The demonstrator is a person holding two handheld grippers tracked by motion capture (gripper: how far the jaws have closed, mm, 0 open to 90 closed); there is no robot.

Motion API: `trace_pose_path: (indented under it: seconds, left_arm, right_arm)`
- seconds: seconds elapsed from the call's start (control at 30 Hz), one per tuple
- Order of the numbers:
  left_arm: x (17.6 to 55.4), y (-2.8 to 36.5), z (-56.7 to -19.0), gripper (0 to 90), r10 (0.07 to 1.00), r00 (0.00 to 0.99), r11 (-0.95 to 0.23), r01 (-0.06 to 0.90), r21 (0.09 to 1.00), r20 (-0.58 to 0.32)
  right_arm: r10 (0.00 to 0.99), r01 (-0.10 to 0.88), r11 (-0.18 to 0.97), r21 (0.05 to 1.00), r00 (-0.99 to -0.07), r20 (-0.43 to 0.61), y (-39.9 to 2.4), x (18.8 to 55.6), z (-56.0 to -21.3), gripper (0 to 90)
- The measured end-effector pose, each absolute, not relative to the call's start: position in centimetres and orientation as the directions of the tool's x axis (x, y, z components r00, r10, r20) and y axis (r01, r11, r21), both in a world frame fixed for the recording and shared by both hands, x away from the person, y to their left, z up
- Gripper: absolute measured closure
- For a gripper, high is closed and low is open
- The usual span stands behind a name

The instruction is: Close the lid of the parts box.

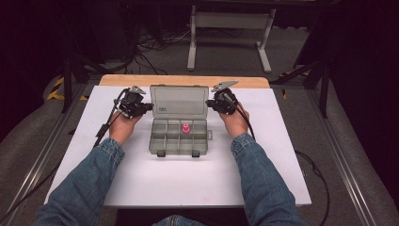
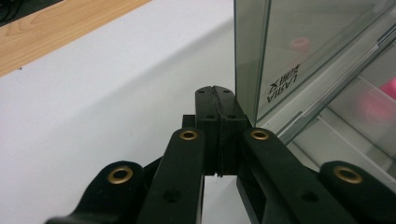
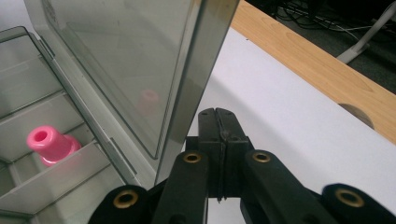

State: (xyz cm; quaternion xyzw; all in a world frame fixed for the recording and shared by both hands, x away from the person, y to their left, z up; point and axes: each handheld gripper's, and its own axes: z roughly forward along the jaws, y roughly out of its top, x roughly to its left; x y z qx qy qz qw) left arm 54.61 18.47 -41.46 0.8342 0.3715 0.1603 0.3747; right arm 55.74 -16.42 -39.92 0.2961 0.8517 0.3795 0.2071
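The box (image 1: 179,127) stands open on the counter (image 1: 141,179), pink piece (image 1: 186,128) inside, both grippers' fingers (image 2: 215,112) closed empty beside its raised lid (image 1: 179,101), closing likely left.

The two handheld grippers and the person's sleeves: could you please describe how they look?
Both the left gripper and right gripper are black, with brass-coloured rivets along their linkages, a grey three-cornered plate on top and a trailing black cable. The person wears blue denim sleeves.
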Motion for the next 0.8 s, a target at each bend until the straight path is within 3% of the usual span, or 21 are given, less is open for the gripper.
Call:
trace_pose_path:
  seconds: [0.8]
  left_arm:
    - [53.1, 18.8, -40.4, 89.5, 0.707, 0.707, -0.476, 0.47, 0.743, 0.006]
  right_arm:
    - [0.627, 0.296, 0.522, 0.8, -0.769, -0.124, -16.7, 53.8, -38.8, 90.0]
